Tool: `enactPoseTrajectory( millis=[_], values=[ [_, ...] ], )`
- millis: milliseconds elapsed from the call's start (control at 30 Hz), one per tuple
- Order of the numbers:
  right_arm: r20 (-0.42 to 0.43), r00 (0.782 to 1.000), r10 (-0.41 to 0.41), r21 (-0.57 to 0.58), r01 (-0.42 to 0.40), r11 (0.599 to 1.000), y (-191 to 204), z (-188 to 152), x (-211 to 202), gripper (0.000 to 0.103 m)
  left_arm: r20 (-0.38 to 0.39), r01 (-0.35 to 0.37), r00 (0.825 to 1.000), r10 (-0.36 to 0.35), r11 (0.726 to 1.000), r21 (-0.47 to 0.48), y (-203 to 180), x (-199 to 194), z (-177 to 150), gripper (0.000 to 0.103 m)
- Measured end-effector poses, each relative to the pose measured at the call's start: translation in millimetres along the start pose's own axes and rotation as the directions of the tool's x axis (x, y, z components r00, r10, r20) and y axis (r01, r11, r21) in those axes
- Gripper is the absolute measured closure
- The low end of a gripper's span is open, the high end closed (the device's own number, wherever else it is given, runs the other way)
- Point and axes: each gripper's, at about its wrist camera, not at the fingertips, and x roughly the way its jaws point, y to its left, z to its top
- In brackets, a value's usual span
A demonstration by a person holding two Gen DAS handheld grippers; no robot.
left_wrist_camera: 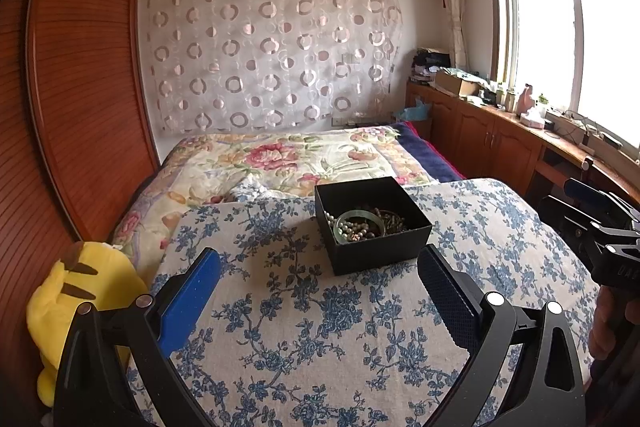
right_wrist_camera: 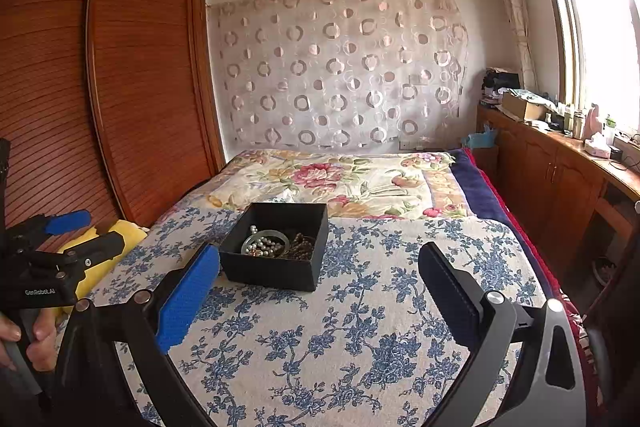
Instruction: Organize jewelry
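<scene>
Both grippers, left and right, gape empty; reach the box at 12 o'clock, lifting one tangled bead strand slowly.

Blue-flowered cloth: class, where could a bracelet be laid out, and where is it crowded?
Free: the blue-flowered cloth between the black square box and the open left gripper, and right of the box before the open right gripper. Crowded: inside the box, with the tangled beads.

blk box, blue-floral cloth, yellow plush
</scene>
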Motion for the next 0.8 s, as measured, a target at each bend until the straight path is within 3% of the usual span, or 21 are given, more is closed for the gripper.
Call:
enactPoseTrajectory(
  millis=[800],
  values=[
    [0.001, 1.0, 0.001, 0.0, -0.001, 1.0, 0.1, -1.4, 0.1, 0.003, 0.002, -0.001, 1.0, 0.001, 1.0, -0.001, 1.7, -1.5, -0.2, 0.008]
  ],
)
